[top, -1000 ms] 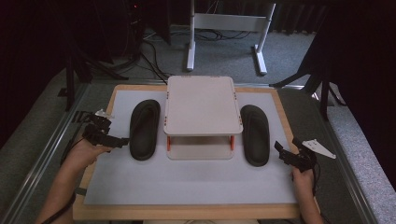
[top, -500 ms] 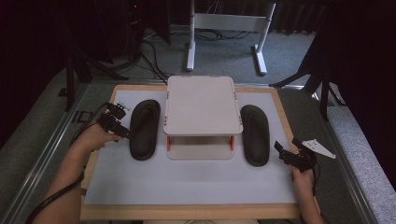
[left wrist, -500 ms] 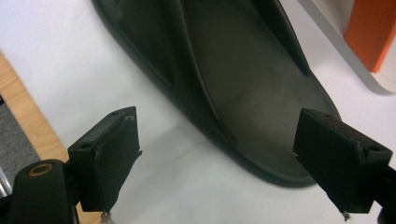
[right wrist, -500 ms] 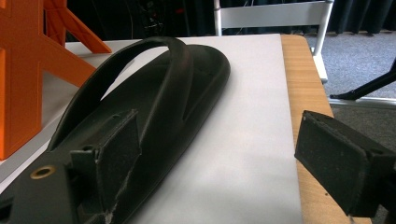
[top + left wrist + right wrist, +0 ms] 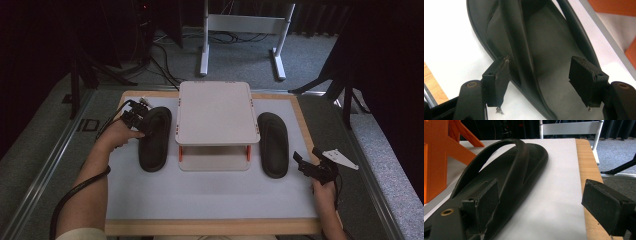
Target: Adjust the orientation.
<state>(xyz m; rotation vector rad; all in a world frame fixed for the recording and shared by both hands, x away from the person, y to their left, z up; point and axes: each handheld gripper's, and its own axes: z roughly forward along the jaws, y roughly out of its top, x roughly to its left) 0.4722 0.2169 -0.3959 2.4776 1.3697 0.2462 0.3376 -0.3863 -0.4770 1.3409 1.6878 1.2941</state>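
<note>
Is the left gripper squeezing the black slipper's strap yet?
Apart. The left gripper view shows the left gripper closing around the strap, with gaps at both pads.

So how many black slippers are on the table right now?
2. One slipper lies left of the white shelf, with the left gripper at its far end; the other slipper lies right of the shelf.

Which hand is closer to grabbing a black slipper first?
Probably the left. The left gripper is over the left slipper, jaws closing around its strap. The right gripper sits open beside the right slipper, not touching.
</note>
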